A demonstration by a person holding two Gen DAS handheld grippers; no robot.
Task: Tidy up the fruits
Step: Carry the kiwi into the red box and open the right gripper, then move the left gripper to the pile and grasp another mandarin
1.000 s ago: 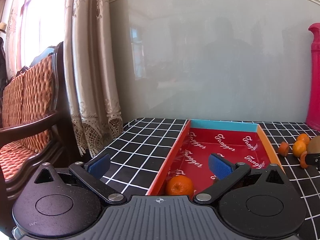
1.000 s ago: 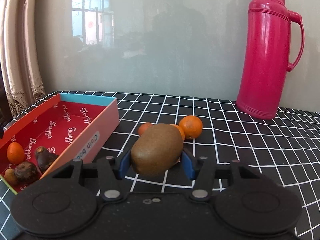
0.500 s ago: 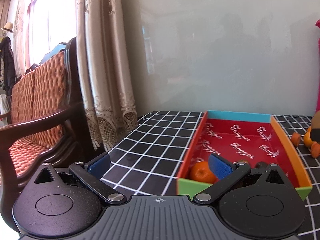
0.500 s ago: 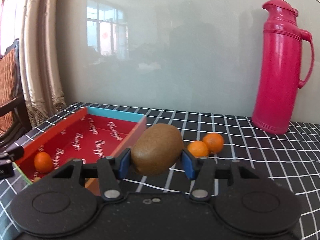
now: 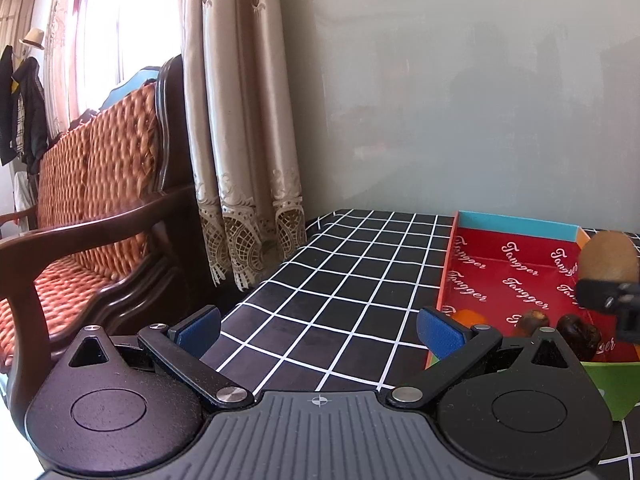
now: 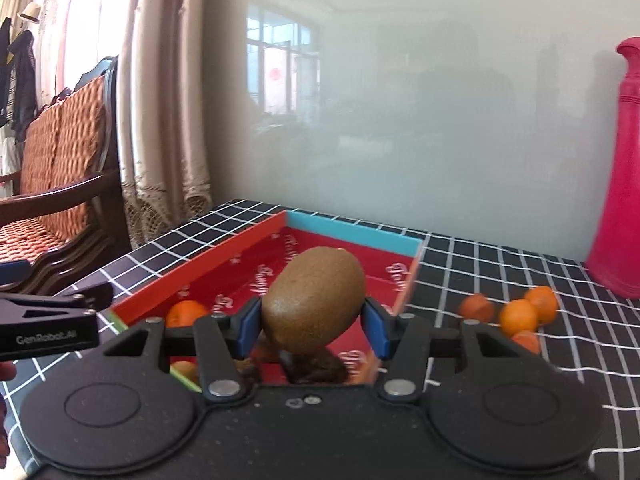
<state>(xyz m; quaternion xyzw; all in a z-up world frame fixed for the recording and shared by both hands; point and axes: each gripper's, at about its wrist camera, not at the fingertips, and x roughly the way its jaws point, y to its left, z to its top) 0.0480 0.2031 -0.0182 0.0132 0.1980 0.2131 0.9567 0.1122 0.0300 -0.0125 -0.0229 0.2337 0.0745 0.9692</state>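
My right gripper (image 6: 314, 326) is shut on a brown kiwi (image 6: 314, 298) and holds it above the red box (image 6: 224, 260) with the blue far wall. The same kiwi (image 5: 608, 260) shows at the right edge of the left wrist view, over the red box (image 5: 516, 276). Inside the box lie an orange (image 6: 185, 312) and dark brown fruits (image 5: 578, 330). Several small oranges (image 6: 518, 314) sit on the chequered cloth to the right of the box. My left gripper (image 5: 320, 326) is open and empty, over the cloth left of the box.
A tall pink thermos (image 6: 620, 184) stands at the back right. A wooden chair with a woven orange seat (image 5: 92, 208) and a curtain (image 5: 240, 140) are off the table's left edge. The black chequered cloth (image 5: 352, 280) stretches left of the box.
My right gripper has carried the kiwi left from the bare cloth to above the box. My left gripper has drawn away to the left, so the box now lies at its right.
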